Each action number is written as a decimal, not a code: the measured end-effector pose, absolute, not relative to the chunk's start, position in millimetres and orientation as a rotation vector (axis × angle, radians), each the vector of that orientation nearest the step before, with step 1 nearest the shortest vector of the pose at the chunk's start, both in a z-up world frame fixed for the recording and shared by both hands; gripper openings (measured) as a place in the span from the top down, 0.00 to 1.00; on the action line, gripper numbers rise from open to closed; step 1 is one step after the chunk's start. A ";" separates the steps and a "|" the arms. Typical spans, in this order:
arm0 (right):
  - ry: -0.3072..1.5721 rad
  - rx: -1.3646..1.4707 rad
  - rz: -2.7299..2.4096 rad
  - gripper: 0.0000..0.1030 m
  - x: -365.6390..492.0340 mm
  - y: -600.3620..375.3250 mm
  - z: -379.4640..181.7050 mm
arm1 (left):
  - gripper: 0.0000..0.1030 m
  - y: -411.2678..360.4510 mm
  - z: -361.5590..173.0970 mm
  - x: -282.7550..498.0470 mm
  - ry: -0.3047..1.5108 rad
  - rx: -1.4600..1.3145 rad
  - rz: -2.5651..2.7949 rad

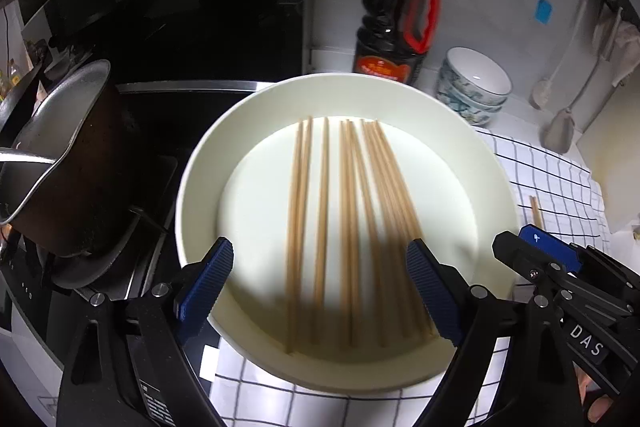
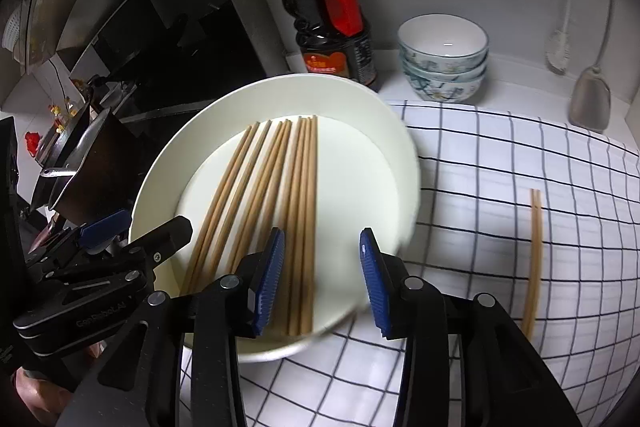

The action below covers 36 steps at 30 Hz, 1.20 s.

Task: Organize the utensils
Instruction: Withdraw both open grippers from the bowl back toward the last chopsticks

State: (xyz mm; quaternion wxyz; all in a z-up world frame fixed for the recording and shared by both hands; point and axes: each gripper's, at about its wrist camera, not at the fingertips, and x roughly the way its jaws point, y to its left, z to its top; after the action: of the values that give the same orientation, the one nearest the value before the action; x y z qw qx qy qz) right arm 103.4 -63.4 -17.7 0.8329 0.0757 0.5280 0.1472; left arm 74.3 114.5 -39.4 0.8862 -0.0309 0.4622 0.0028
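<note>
A wide white bowl [image 1: 200, 163] sits on a checked cloth, with several wooden chopsticks [image 1: 352, 211] lying flat in it. The bowl [image 2: 396, 155] and chopsticks [image 2: 296, 203] also show in the right wrist view. A separate pair of chopsticks [image 2: 534, 259] lies on the cloth to the bowl's right, also glimpsed in the left wrist view [image 1: 535, 211]. My left gripper [image 1: 320, 287] is open and empty, hovering over the bowl's near edge. My right gripper [image 2: 322, 279] is open and empty, over the bowl's near right rim.
A dark soy sauce bottle [image 2: 328, 15] with a red handle stands behind the bowl. Stacked patterned bowls [image 2: 444, 59] sit at the back right. A dark pot [image 1: 68, 163] stands on the stove at left. Utensils [image 2: 590, 99] hang on the white wall.
</note>
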 end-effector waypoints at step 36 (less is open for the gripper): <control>1.170 0.167 0.017 0.53 19.2 -233.0 -78.8 | 0.12 -46.4 -57.3 22.3 0.917 0.007 -0.224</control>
State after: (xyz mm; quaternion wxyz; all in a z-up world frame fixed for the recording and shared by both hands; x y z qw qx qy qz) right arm 19.2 -233.0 -78.8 0.8305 0.0788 0.5514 0.0079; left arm 22.3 -46.4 -57.3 0.8907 0.0032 0.4416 -0.1077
